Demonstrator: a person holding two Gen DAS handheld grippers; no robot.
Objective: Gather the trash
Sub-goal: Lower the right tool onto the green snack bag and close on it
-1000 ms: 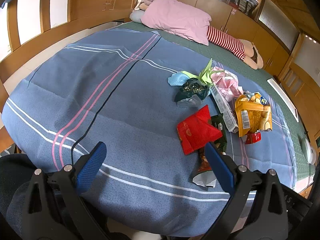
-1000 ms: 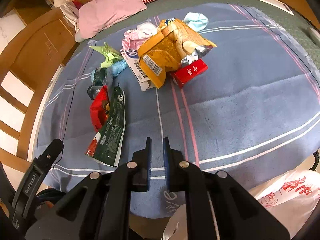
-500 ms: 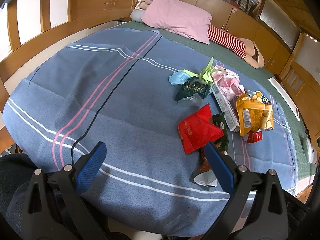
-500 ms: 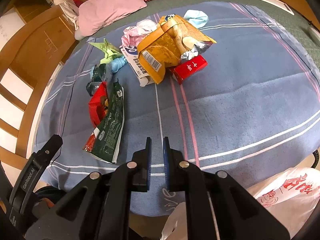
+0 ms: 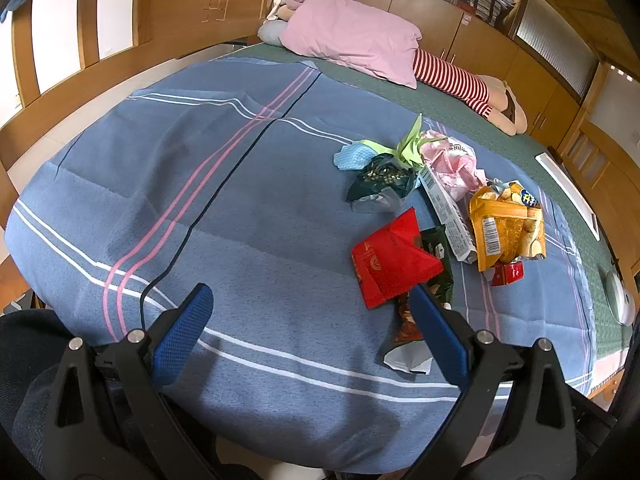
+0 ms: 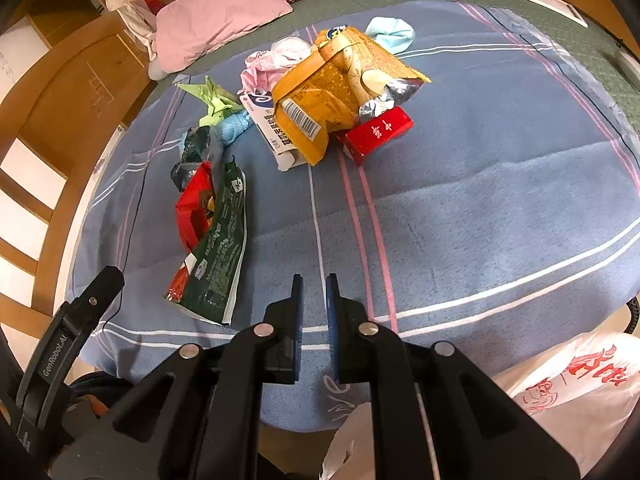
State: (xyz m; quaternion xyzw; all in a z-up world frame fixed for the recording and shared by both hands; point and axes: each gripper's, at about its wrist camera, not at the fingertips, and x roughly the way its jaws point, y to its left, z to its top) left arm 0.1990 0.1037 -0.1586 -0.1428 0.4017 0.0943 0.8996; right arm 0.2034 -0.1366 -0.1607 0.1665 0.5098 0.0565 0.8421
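Observation:
Trash lies in a loose heap on the blue blanket (image 5: 240,208): a red packet (image 5: 390,262), a dark green wrapper (image 6: 222,248), an orange snack bag (image 6: 332,92), a small red box (image 6: 378,132), a white carton (image 6: 266,120), pink plastic (image 5: 452,162) and green paper (image 5: 410,146). My left gripper (image 5: 310,318) is open and empty, low at the bed's near edge, its right finger just in front of the green wrapper's end. My right gripper (image 6: 312,300) is nearly shut with a thin gap and holds nothing. It hovers right of the green wrapper.
A white plastic bag (image 6: 576,384) with red print hangs below the bed edge at lower right. A pink pillow (image 5: 352,36) and a striped-legged doll (image 5: 460,80) lie at the far end. Wooden bed rails (image 5: 120,20) run along the left.
Both grippers have crept slightly toward the trash heap; it sits a little nearer in both views. The jaws have not changed.

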